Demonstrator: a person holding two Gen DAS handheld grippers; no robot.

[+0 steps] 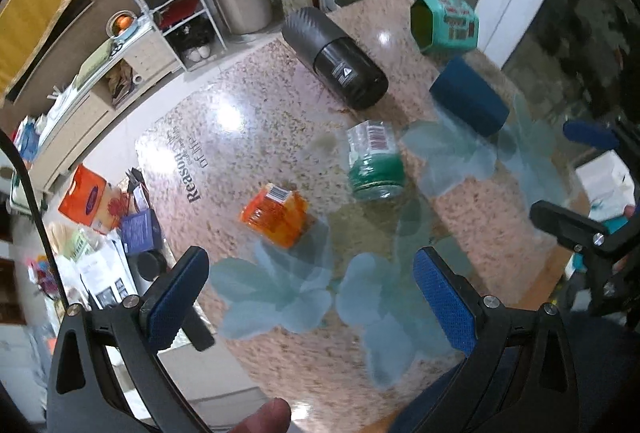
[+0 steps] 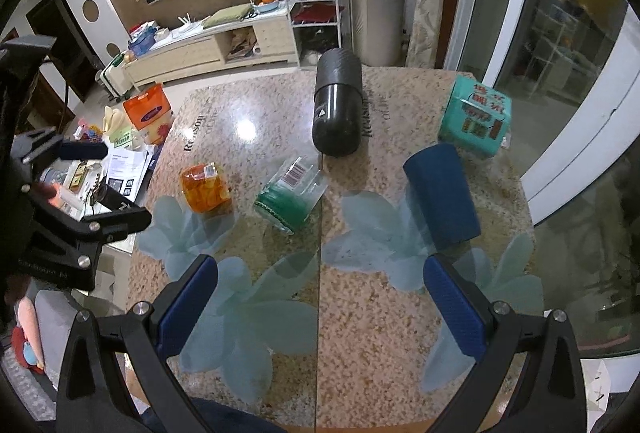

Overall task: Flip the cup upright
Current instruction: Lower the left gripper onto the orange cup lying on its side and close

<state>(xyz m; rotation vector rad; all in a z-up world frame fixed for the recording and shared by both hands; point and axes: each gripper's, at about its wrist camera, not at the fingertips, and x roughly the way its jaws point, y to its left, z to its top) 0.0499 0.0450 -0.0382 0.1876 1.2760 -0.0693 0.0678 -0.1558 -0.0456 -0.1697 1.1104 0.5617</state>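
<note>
Several cups lie on their sides on a speckled glass-topped table [image 1: 256, 105]. An orange cup [image 1: 275, 213] and a clear cup with a green band [image 1: 374, 161] lie nearest my left gripper [image 1: 308, 293], which is open, empty and above the table's near part. A dark blue cup [image 2: 442, 189] lies just beyond my right gripper [image 2: 320, 297], also open and empty. A teal cup [image 2: 474, 115] and a black cylinder [image 2: 338, 107] lie farther back. The right gripper [image 1: 580, 185] shows at the left view's right edge.
The table [image 2: 360, 333] has pale blue flower prints and a seam down the middle. Left of it, papers, an orange bag [image 2: 148, 113] and boxes lie on the floor. A cabinet and white rack [image 2: 312, 13] stand behind. Glass doors [image 2: 540, 33] are at the right.
</note>
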